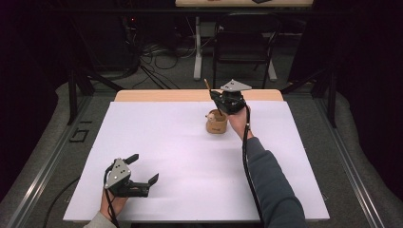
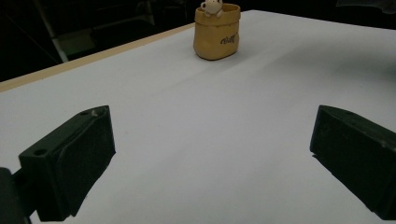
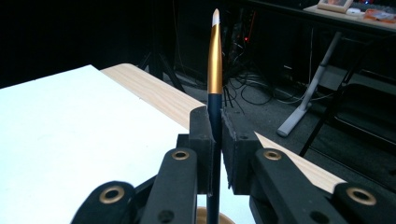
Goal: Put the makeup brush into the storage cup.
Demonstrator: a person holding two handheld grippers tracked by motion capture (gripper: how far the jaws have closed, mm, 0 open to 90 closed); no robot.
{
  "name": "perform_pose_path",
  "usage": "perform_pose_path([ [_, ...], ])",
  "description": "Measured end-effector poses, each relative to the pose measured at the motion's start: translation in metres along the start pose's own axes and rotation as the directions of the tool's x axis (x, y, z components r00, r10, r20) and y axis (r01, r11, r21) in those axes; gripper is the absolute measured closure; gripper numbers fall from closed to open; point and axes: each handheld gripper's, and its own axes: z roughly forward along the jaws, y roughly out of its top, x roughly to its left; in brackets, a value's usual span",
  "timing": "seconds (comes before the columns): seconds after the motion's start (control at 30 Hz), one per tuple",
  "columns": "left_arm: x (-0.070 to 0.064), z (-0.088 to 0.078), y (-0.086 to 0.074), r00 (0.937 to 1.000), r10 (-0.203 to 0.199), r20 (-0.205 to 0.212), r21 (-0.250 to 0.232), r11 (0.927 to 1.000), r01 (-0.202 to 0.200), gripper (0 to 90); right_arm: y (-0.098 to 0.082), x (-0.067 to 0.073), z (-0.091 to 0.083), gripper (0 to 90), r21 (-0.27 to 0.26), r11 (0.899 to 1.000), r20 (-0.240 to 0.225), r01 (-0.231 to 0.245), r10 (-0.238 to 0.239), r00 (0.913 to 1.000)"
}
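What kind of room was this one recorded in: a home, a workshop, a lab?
Most likely a lab or recording studio. The table has a plain white cover and stands amid dark surroundings, loose cables trail over the grey floor behind it, and a black chair and another desk stand farther back.

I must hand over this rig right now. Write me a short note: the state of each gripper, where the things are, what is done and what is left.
Right gripper: jaws shut on the paintbrush, held upright over the small brown pot, brush tip pointing up.
Left gripper: jaws open, nothing between them, low over the white sheet near the table's front left.
Pot: stands upright toward the far side of the sheet, with a small toy figure at its rim.
Done: brush gripped.
Left: probably lower the brush into the pot, then release.
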Motion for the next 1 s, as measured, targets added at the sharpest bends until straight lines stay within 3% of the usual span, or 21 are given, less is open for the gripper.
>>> perform_pose_path([
  [1.0, 0.000, 0.001, 0.000, 1.0000, 0.003, 0.003, 0.004, 1.0000, -0.003, 0.2, -0.020, -0.004, 0.012, 83.4, 0.071, 0.997, -0.002, -0.034, 0.034, 0.9994],
])
